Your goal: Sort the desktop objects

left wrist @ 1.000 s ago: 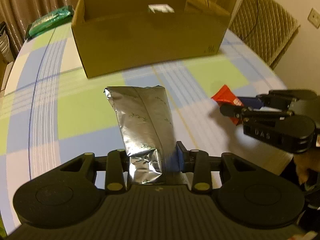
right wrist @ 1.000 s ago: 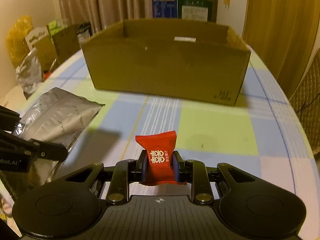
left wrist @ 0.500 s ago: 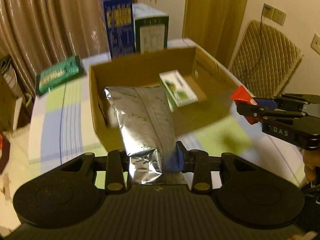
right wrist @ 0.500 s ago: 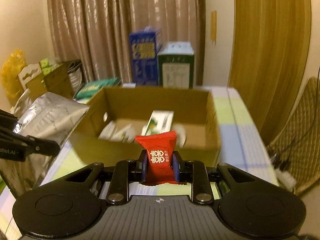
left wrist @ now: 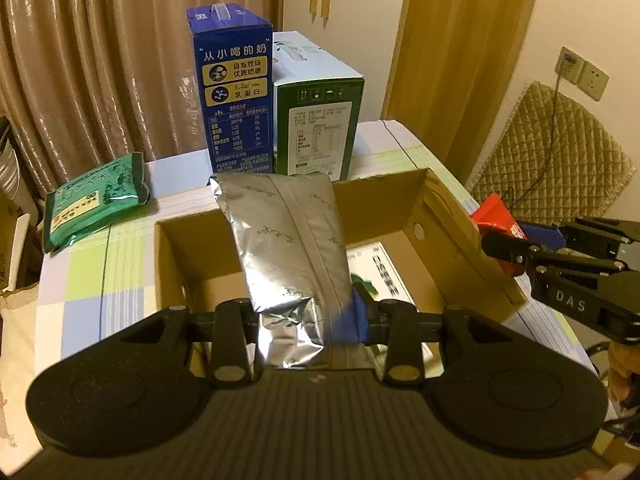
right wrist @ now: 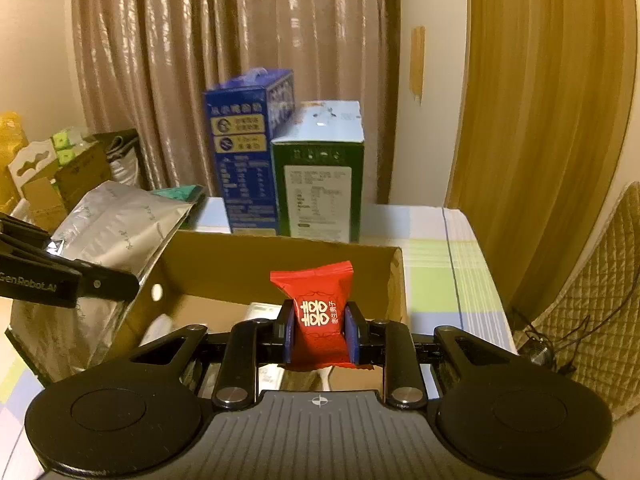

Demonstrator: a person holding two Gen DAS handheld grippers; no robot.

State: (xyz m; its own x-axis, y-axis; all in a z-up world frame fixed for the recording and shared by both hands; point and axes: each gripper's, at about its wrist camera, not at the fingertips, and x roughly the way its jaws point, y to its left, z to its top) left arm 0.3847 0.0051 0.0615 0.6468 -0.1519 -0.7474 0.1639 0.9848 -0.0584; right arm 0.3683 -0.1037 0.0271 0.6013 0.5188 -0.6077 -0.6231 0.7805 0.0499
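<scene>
Both grippers now hang above the open cardboard box (left wrist: 460, 216) instead of low over the surface in front of it. The left gripper (left wrist: 308, 320) carries its silver pouch (left wrist: 288, 240) over the box's interior. The right gripper (right wrist: 320, 336) brings its red candy packet (right wrist: 318, 312) over the near rim.

Each wrist camera sits just behind its own tongs, tilted down over the open cardboard box (left wrist: 448, 216) on the checked worktop (left wrist: 80, 272), the left view seeing the right tongs (left wrist: 516, 240) at right frame edge, both sharing the blue carton (right wrist: 248, 152) and green carton (right wrist: 320, 184) at centre.
</scene>
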